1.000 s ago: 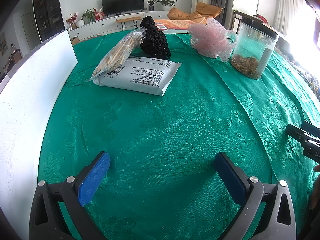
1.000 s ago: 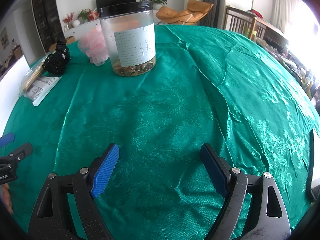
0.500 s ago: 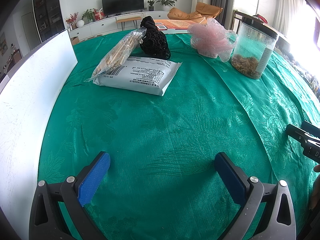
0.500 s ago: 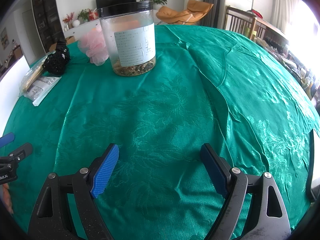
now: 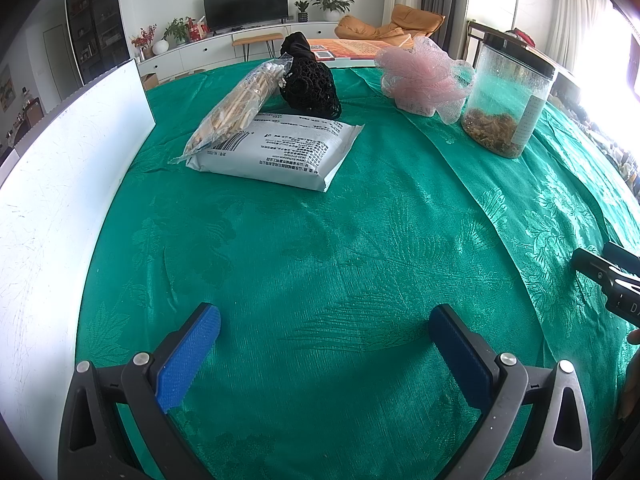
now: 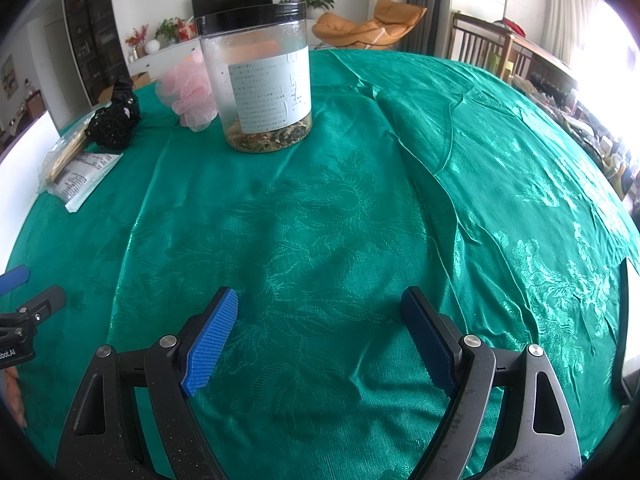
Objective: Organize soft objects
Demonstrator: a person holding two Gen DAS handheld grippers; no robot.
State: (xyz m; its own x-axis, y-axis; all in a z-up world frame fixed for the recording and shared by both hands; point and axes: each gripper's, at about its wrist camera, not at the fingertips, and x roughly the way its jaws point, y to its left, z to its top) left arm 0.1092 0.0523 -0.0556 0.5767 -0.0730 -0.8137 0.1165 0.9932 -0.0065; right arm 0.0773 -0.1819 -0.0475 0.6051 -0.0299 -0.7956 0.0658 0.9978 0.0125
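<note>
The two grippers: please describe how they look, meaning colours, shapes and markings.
The left gripper and right gripper look alike: black plastic arms with triangular cut-outs and silver screws, each finger ending in a flat, ribbed blue pad. White lettering marks each gripper's body where the other camera sees it. No cables or sleeves show.

Stick bundle [image 5: 236,108] on flat packet [image 5: 280,152], jar [image 5: 506,100] far right.

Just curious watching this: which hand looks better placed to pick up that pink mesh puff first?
Probably the left gripper: the pink mesh puff has open cloth before it, while from the right gripper the jar partly blocks it. Both are open and empty.
</note>
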